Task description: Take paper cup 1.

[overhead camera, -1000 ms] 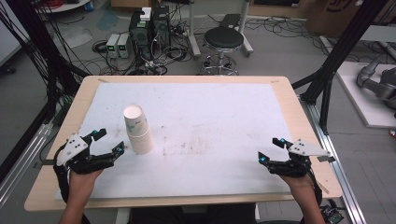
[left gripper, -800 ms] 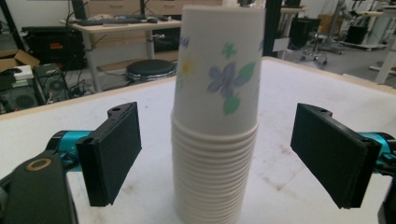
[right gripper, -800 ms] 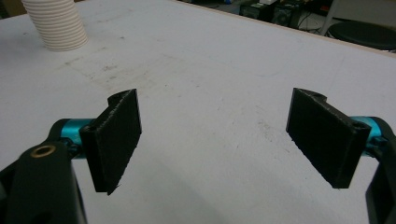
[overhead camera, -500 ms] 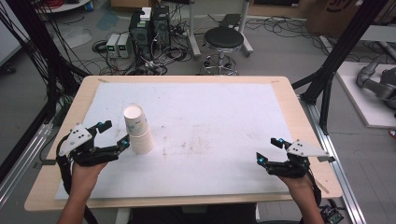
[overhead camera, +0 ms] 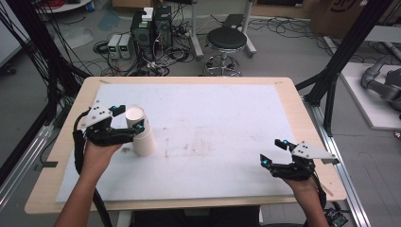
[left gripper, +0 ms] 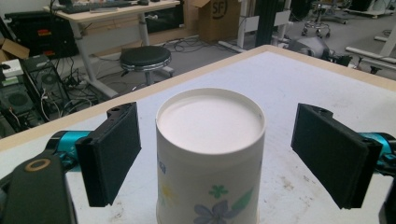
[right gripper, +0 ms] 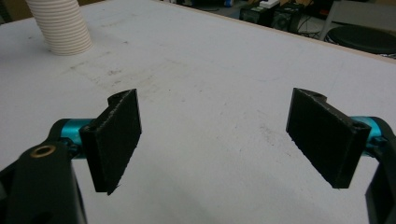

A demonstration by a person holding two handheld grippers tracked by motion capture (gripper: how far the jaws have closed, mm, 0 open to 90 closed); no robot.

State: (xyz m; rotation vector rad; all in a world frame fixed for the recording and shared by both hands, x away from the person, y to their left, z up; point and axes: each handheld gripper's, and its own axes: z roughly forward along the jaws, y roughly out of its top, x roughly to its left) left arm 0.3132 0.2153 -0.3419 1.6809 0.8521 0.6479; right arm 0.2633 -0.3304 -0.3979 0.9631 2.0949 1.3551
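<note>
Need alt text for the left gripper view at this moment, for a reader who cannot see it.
An upside-down stack of paper cups with a flower print stands on the white table, between the two open black jaws of the left gripper, with a gap on each side. Behind the table's far edge are a black stool and cluttered lab floor.

The cup stack (left gripper: 210, 158) between the jaws of the left hand-held gripper (left gripper: 219, 154) is white, and its top cup bears blue and green flowers and a small yellow mark. Both hand-held grippers have black pads (left gripper: 109, 154) on teal mounts; the right hand-held gripper (right gripper: 219, 140) is coloured likewise. The table (overhead camera: 56, 156) beneath them is light wood with a white sheet (overhead camera: 222, 118), smudged grey.
</note>
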